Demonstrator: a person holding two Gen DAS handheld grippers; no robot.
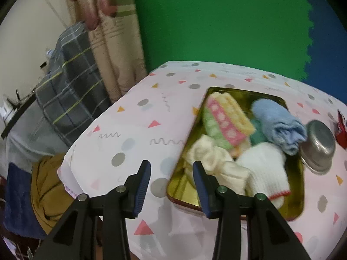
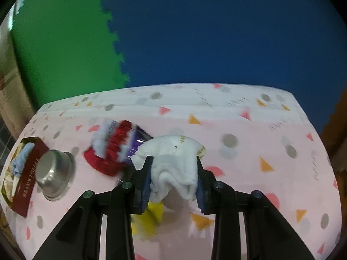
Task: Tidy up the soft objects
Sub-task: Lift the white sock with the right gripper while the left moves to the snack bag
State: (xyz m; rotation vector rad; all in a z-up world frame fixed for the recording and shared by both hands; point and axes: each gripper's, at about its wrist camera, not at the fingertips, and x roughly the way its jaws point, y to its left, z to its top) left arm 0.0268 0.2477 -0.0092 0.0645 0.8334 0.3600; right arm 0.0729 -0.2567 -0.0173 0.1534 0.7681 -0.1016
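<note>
Right gripper [image 2: 173,179] sits nearest the lens, jaws clenched on a bunched white cloth [image 2: 173,162]; the cloth fills the gap btwn both pads and looks lifted off the tablecloth [image 2: 249,130], w/ a yellow item [image 2: 151,216] blurred just under it (can't tell what it is). Left gripper [image 1: 171,186] hangs w/ jaws released, nothing btwn them, its right finger over the near left corner of the gold tin tray [image 1: 184,192].

Step in hand, as I judge it: carrying the white cloth toward the tray, where the other soft things are already gathered: cream cloth [image 1: 214,162], white knit glove w/ red cuff trim [image 1: 266,171], pink/green/yellow dotted towels [image 1: 225,121], rolled blue cloth [image 1: 279,125]. Next move prob calls for swinging the right gripper to its left, past the upturned steel bowl [image 2: 55,173] that touches the tray's side, then letting go over a free spot. The tray is crowded, so a low drop suits.

Farther back, just beside the held cloth, lies a red/white/purple fuzzy item [image 2: 112,147], likely still to be sorted.

Writing: the tray's dark red side [image 2: 28,173] carries pale lettering, too blurred to read. Cloth label shows gold letters, approx "HT", rest illegible.
</note>
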